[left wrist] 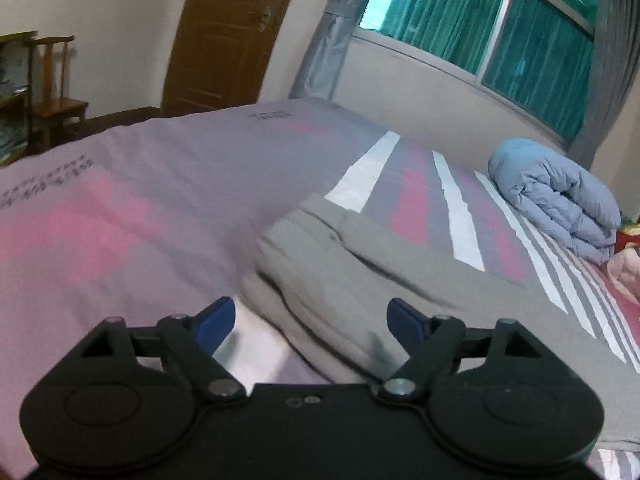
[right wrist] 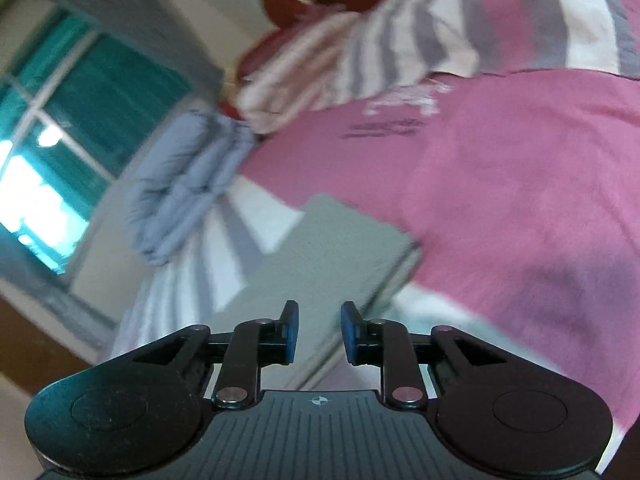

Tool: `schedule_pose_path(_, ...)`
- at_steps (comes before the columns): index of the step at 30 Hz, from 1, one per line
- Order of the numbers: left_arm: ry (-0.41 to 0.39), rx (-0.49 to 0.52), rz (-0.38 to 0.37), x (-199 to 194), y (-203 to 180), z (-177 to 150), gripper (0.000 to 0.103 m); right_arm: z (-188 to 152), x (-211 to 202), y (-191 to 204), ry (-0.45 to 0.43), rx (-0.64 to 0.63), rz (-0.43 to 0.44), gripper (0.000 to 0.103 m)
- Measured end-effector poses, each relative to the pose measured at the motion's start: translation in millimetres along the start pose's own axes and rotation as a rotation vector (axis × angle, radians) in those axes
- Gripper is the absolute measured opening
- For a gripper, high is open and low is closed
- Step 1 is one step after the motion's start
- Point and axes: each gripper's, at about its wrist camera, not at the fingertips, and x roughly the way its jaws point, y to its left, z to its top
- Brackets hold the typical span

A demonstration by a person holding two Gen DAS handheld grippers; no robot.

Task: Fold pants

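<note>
Grey pants lie folded in layers on the bed's pink, grey and white sheet. My left gripper is open and empty, hovering just above the near edge of the folded pants. In the blurred, tilted right wrist view the same grey pants lie flat on the sheet. My right gripper has its jaws partly apart with nothing between them, above the pants' near end.
A rolled pale blue quilt lies at the far side of the bed below the window; it also shows in the right wrist view. A striped pillow, a brown door and a wooden chair are farther off.
</note>
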Motion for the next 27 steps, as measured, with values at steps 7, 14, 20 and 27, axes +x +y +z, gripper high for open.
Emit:
schedule_pose_path(7, 0.039, -0.024, -0.011, -24.1, -43.0, -45.4, 0.077, -73.3, 24.7, 59.2, 0.205, 0.082, 0.177, 0.023)
schedule_pose_path(14, 0.005, 0.171, -0.033, -40.1, -67.2, -55.2, 0.085, -145.3, 47.5, 99.3, 0.363, 0.168, 0.289, 0.023)
schedule_pose_path(20, 0.025, 0.168, -0.039, -36.9, -70.7, -59.7, 0.085, -161.5, 65.6, 103.4, 0.409, 0.213, 0.286, 0.023)
schedule_pose_path(27, 0.067, 0.167, -0.044, -25.8, -65.4, -58.2, 0.085, -158.4, 90.5, 108.6, 0.419, 0.201, 0.254, 0.023)
